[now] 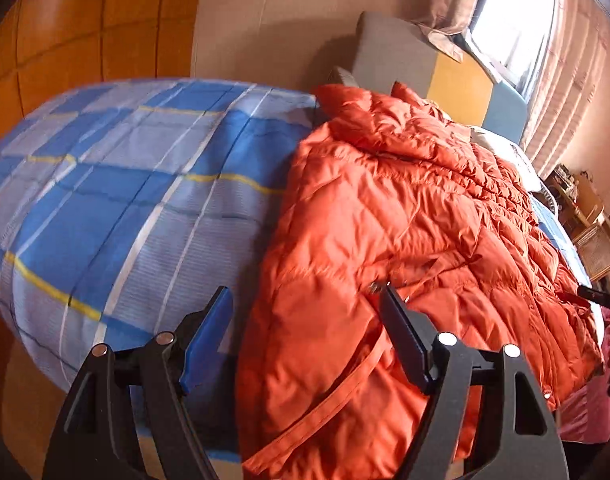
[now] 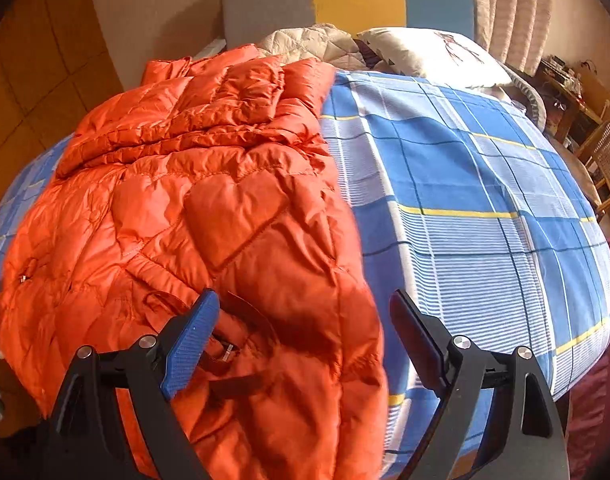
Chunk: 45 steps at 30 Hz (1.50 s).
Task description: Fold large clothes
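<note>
Puffiness and slick sheen mark the orange quilted down coat point(image 1: 405, 216) as light, soft, springy and slippery, lying spread on the blue plaid bed sheet point(image 2: 485, 184) with its collar toward twelve o'clock; the hem corners and side seams near six o'clock look the surest places to pinch. Both the left claw point(image 1: 305, 300) and the right claw point(image 2: 305, 304) hang wide open over the hem, holding nothing. Sleeves are lost among the folds, and the coat's lower edge is hidden behind the claws.
</note>
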Each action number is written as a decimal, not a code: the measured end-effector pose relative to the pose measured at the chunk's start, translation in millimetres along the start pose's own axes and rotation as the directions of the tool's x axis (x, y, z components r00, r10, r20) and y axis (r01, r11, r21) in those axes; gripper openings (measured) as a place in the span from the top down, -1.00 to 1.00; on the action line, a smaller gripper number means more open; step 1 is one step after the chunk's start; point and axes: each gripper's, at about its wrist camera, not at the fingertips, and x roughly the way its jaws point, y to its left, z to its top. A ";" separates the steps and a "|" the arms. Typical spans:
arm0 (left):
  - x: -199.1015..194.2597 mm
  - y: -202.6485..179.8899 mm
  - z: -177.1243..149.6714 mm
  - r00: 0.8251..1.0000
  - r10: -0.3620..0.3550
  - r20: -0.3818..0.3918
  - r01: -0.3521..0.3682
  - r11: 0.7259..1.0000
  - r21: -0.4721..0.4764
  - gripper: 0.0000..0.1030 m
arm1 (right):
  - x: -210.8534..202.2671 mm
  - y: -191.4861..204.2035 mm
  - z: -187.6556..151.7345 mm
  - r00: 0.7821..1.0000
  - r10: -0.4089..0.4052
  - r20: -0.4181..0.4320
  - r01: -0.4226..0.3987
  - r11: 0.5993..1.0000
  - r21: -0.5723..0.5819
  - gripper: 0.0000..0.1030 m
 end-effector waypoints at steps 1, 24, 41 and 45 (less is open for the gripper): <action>0.4 5.2 -2.2 1.000 -0.011 -0.013 0.010 1.000 -0.021 -0.44 | 0.8 -5.7 -2.9 1.000 0.001 -0.010 -0.001 1.000 0.013 -0.68; -8.0 -3.6 -17.5 0.988 -0.130 -0.078 0.133 0.991 0.031 0.89 | -13.8 -21.7 -57.2 0.960 0.242 -0.143 -0.241 0.970 0.025 0.59; -2.2 20.0 -15.9 0.975 -0.198 -0.098 0.197 0.980 -0.020 0.85 | -17.8 -29.5 -54.6 0.933 0.314 -0.175 -0.312 0.949 0.038 0.65; -20.3 19.7 -21.3 0.973 -0.208 -0.095 0.211 0.977 0.015 0.88 | -35.9 -26.7 -58.4 0.937 0.313 -0.154 -0.317 0.948 0.001 0.76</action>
